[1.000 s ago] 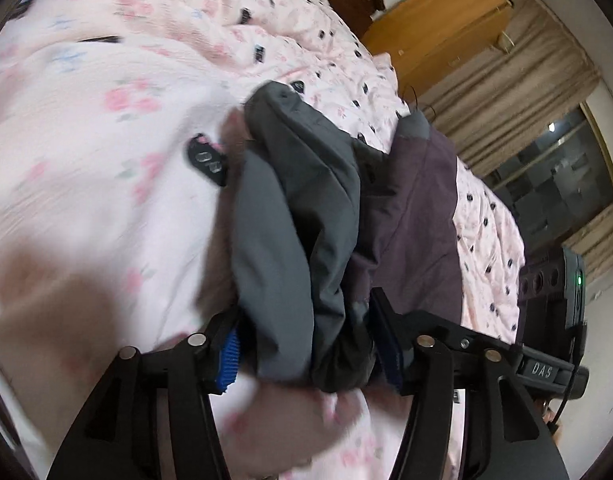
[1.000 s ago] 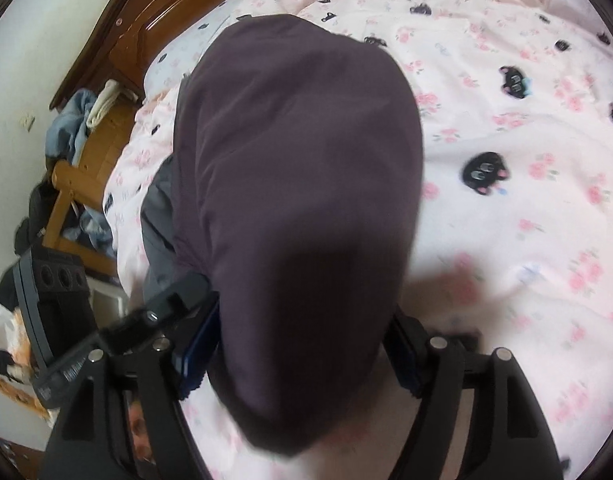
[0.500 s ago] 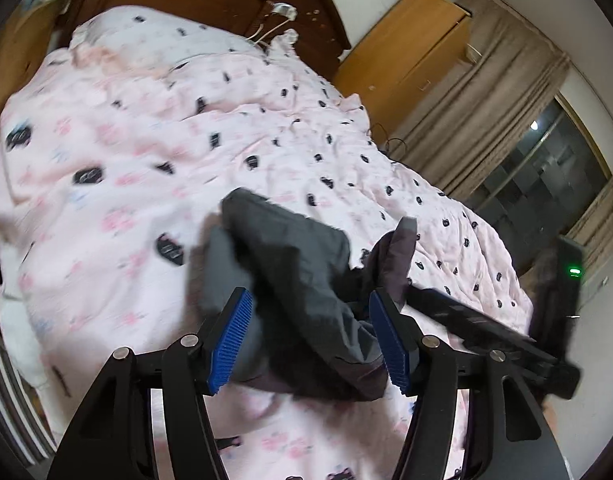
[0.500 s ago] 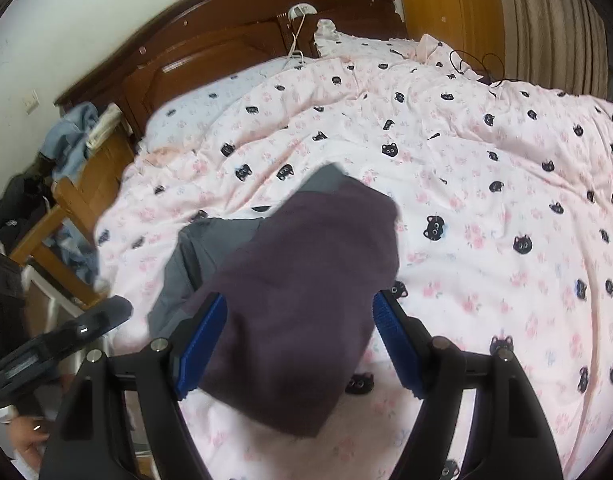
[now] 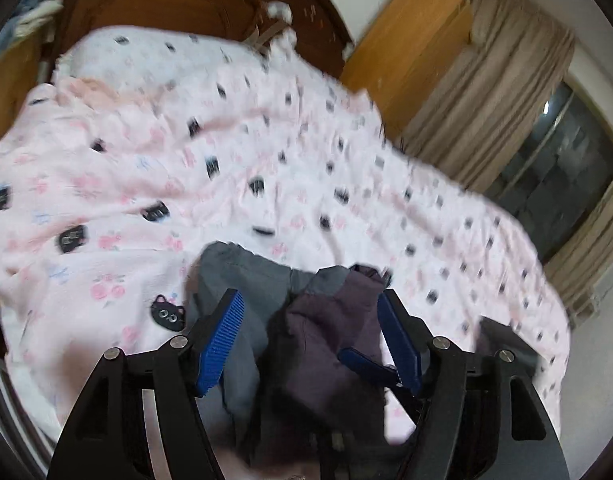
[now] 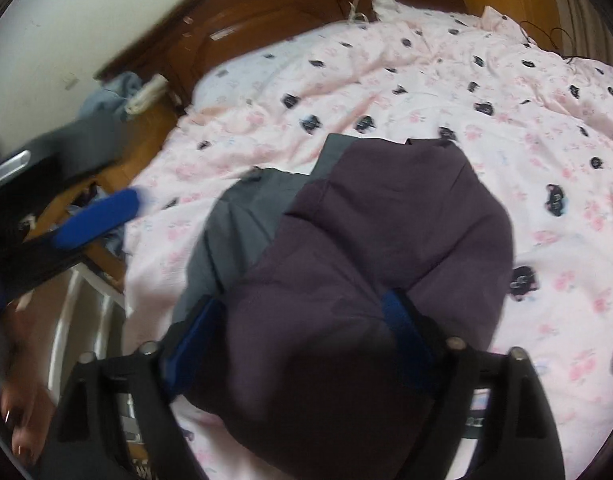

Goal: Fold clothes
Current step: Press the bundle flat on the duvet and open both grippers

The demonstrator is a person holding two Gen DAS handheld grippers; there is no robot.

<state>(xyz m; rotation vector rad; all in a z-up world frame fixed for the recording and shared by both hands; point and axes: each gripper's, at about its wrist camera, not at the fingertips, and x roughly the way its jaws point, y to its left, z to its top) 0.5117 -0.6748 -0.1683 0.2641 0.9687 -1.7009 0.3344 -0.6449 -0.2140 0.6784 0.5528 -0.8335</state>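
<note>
A folded garment, dark purple on one side (image 6: 386, 240) and grey on the other (image 6: 234, 232), lies on the pink cat-print duvet (image 6: 526, 128). In the left wrist view the grey part (image 5: 258, 280) and the purple part (image 5: 330, 328) lie between and below the fingers. My left gripper (image 5: 310, 312) is open, above the garment. My right gripper (image 6: 302, 320) is open, with the purple cloth bulging between its blue pads (image 6: 402, 320). The left gripper's blue pad (image 6: 98, 216) shows at the left of the right wrist view.
A dark wooden headboard (image 6: 266, 12) stands at the far end of the bed. A wooden chair with clothes (image 6: 118, 96) is by the left side. A wooden cabinet (image 5: 406, 52), beige curtains (image 5: 506, 92) and a dark window (image 5: 554, 168) are to the right.
Both grippers have let go of the garment and pulled back from it. The garment now rests on the duvet. The views are blurred by motion.
</note>
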